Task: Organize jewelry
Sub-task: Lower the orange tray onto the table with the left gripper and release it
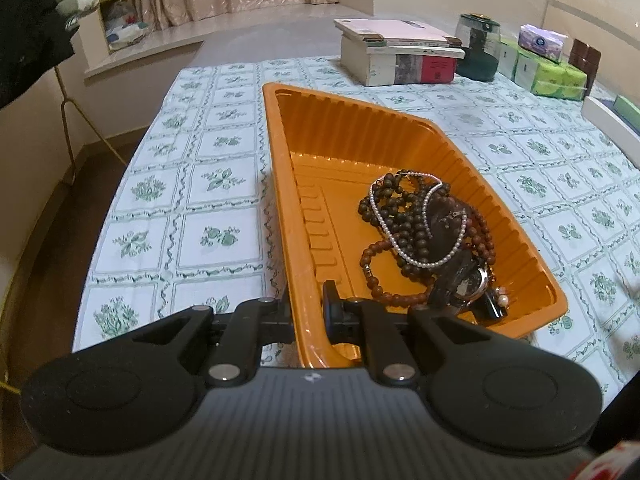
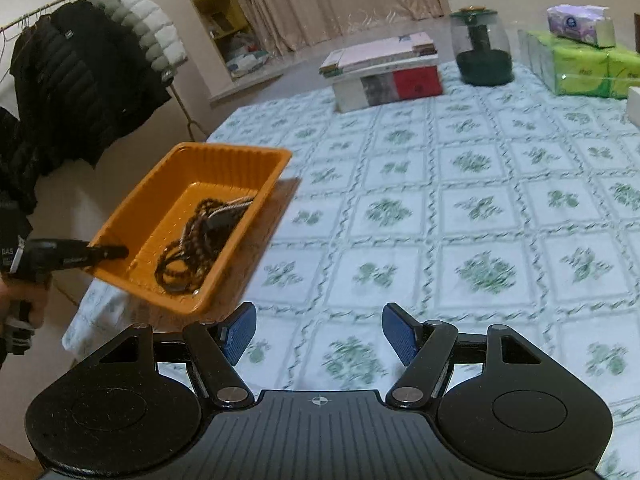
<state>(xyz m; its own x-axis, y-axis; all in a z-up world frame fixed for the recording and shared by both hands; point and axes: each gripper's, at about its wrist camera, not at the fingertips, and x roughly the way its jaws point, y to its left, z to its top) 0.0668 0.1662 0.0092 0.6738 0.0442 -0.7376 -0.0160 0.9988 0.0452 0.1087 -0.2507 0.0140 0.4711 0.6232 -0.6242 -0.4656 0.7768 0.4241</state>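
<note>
1 orange tray (image 1: 400, 136), lifted off tablecloth (image 1: 216, 184), tilted. Inside, near corner: tangle of bead strands (image 1: 404, 216), 1 pearl strand (image 1: 416, 260), 1 watch (image 1: 472, 280); bead count unclear. Left gripper (image 1: 308, 312) clamped on tray's short rim. Right gripper (image 2: 318, 334) spread wide, nothing between pads, over cloth. Far back: 1 book stack (image 1: 400, 56), 1 dark jar (image 1: 478, 48).

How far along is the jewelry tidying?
Done: the bead strings, pearl strand and wristwatch lie heaped in the orange tray, still tangled together. In hand: the left claw grips the tray's rim, holding it tilted above the tablecloth. Left: setting it down; the open right claw holds nothing.
</note>
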